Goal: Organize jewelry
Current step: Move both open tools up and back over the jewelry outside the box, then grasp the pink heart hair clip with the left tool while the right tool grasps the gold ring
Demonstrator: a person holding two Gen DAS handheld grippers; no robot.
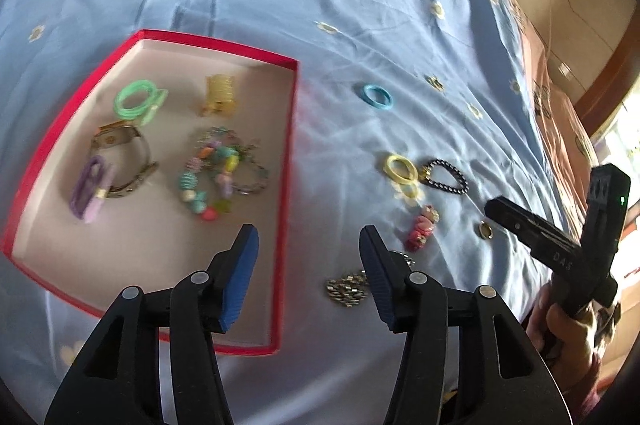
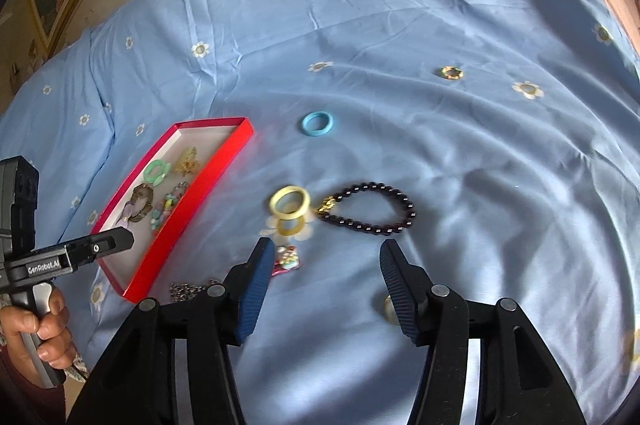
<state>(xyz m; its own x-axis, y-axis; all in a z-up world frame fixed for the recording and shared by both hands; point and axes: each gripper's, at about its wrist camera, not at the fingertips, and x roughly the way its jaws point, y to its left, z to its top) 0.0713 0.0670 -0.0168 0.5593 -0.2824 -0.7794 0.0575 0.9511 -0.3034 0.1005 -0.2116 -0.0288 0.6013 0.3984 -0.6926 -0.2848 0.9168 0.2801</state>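
Hovering over the blue sheet [image 1: 400, 25] with the left gripper [image 1: 307, 230] released, pads apart and nothing between them (same for the right gripper [image 2: 328, 243], also slack and empty). Judging the next pick as one of the loose pieces outside the red box [image 1: 289, 153]: for the left side most likely the silver chain [image 1: 346, 290], just beside its right finger and partly hidden behind that finger, with the box under its left finger and reaching ahead-left. For the right side, the black bead bracelet [image 2: 368, 211] almost straight ahead of the open gap, long axis lying across the fingers, so probably better closing on one strand than on the whole loop. Yellow hair ties [image 2: 290, 205] ahead-left of the same gap, touching the bracelet's gold clasp or only beside it, cannot tell. Pink charm [image 2: 286, 259] half covered by the left finger, small gold ring [image 2: 385, 304] half behind the right finger, both blurred.
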